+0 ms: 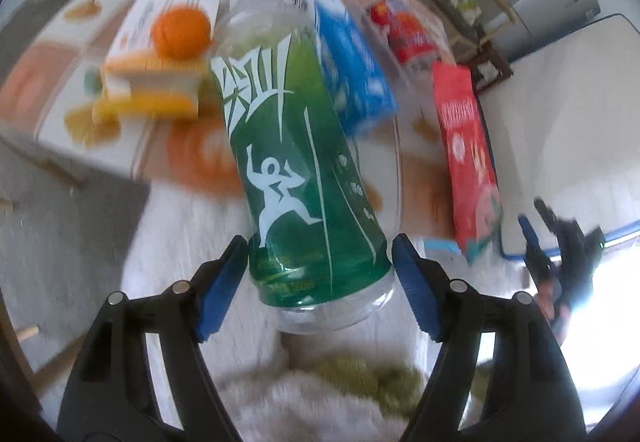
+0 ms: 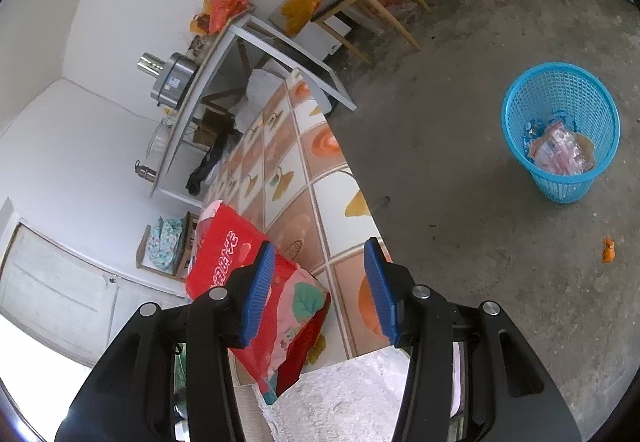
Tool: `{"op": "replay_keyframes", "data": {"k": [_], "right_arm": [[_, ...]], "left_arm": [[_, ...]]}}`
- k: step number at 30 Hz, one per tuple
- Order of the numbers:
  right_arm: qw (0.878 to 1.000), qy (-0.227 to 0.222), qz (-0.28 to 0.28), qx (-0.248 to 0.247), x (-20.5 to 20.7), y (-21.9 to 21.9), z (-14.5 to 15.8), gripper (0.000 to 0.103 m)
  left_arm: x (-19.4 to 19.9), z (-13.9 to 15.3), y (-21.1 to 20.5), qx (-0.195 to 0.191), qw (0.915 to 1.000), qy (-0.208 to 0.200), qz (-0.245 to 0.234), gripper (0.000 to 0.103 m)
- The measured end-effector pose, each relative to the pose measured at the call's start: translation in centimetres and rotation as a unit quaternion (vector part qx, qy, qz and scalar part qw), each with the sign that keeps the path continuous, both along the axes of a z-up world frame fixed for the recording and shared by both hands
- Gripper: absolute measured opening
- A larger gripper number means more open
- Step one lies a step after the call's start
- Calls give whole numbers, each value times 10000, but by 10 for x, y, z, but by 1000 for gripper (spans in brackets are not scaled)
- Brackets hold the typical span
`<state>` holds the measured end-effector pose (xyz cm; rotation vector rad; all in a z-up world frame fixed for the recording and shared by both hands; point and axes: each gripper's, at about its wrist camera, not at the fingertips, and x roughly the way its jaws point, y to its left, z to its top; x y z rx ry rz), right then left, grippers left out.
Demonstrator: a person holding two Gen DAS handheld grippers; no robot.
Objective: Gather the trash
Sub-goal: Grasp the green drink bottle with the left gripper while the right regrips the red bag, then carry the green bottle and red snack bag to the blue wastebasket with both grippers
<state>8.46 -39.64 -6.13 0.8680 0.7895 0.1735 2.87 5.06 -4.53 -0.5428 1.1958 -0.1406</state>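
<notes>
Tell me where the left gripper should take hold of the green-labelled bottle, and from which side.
Probably low on the labelled body of the green bottle, near its clear base. That end points toward the left gripper, whose open blue pads already flank it. The body looks round and even there, so closing straight on from the base end should seat both pads squarely.
</notes>
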Motion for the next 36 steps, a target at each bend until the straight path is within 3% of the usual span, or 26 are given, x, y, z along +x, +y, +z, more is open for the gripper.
{"op": "replay_keyframes", "data": {"k": [3,10,13,18,22,25,27,29,32,35,36], "right_arm": [[9997,57,137,-167,6,6,3,46],[9912,226,1071,-741,49,36,17,60],[9819,245,1654,-889,76,51,22,67],[9582,512,2602,-1075,124,82,15,67],[9416,701,3046,-1253,151,104,5,67],[9279,771,3476,-1108,167,119,-1,67],[9205,843,3672,-1034,174,127,-6,61],[9168,928,3764,-964,176,131,-9,48],[9147,881,3808,-1027,169,134,-5,34],[9153,824,3775,-1135,155,133,3,14],[9164,796,3728,-1220,149,133,8,13]], "left_arm": [[-4,3,0,-84,9999,-83,-24,80],[13,5,14,-113,9993,-271,231,82],[25,-1,24,-100,9991,-224,351,81],[30,-11,35,-215,9988,-150,425,75],[30,-15,36,-343,9986,-163,362,73],[31,-19,33,-395,9988,-122,269,66],[29,-19,32,-336,9990,-153,245,60],[30,-19,32,-320,9990,-206,224,59],[28,-20,35,-366,9987,-257,263,59],[28,-20,38,-330,9985,-325,285,59],[27,-20,38,-311,9985,-347,293,59]]}}
